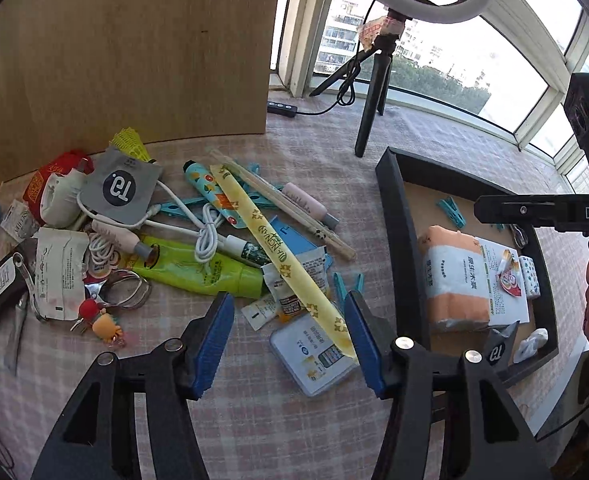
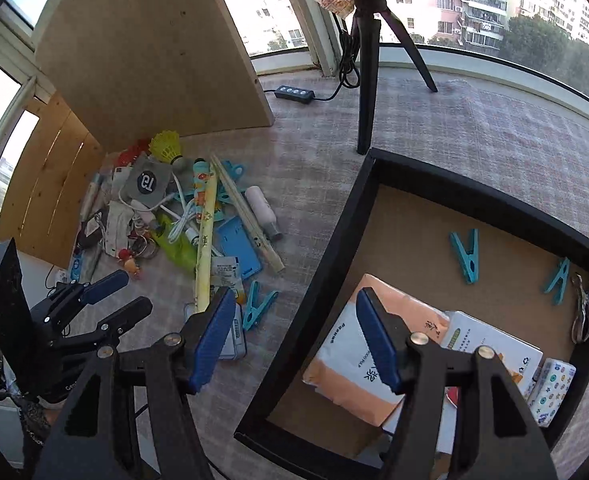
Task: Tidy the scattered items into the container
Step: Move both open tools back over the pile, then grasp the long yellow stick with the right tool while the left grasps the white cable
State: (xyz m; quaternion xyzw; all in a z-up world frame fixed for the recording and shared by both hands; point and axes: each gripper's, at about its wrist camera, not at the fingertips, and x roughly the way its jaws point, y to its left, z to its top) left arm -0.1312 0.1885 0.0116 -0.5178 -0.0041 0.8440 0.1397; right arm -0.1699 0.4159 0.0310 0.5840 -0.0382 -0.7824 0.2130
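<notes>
Scattered items (image 1: 198, 236) are lying in a messy pile on the checked cloth of the counter (image 1: 278, 420), up against a wooden board (image 1: 126, 52): grey T9 pouch (image 1: 120, 190), white cable (image 1: 204, 236), green tube (image 1: 198, 270), long yellow paper sleeve (image 1: 282, 256), chopsticks (image 1: 282, 202), pink bottle (image 1: 310, 205), yellow shuttlecock (image 1: 130, 143), keyring w/ small charms (image 1: 102, 320), etc.

Container (image 1: 392, 208), a black tray w/ brown base, is sitting well to the right of the pile. It's already holding an orange-and-white tissue pack (image 1: 456, 280), a white leaflet (image 1: 502, 276), teal clothes pegs (image 2: 466, 254) and a patterned small pack (image 2: 552, 392).

Left gripper (image 1: 288, 342) is hanging just above the near edge of the pile, jaws spread wide, nothing between them; the yellow sleeve's near end and a blue-white card case (image 1: 314, 356) are showing in the gap.

Right gripper (image 2: 292, 344) is hovering wide open too, gripping nothing, straddling the container's left wall w/ one finger over the tissue pack. A loose teal peg (image 2: 256, 304) is lying on the cloth just beside the pile. Ring-light tripod (image 2: 368, 68) is standing behind the container.
</notes>
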